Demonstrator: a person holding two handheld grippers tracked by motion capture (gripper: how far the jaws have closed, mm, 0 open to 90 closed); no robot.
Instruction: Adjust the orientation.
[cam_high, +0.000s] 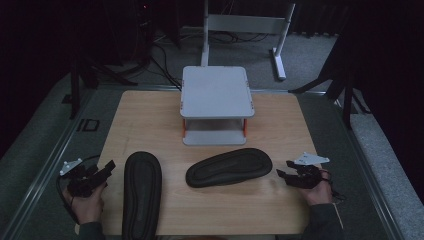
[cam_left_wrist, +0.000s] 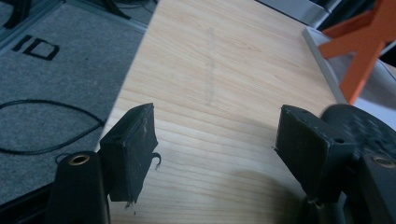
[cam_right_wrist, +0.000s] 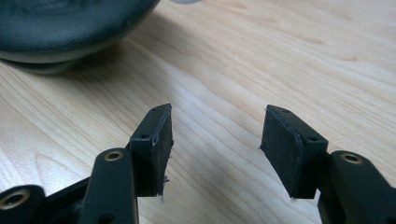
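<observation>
Held 2 grippers apart-jawed, empty: left gripper at 9 o'clock beside left slipper; right gripper at 3 o'clock near right slipper, on table.

Lab-style recording bay: wooden table on grey carpet, floor cables, white stand frame.

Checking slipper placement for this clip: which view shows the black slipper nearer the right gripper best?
The high view: the right slipper lies whole and sole-up on the table, crosswise before the grey shelf. The right gripper view catches just its dark rounded end; the left gripper view shows the other slipper's textured edge instead.
</observation>
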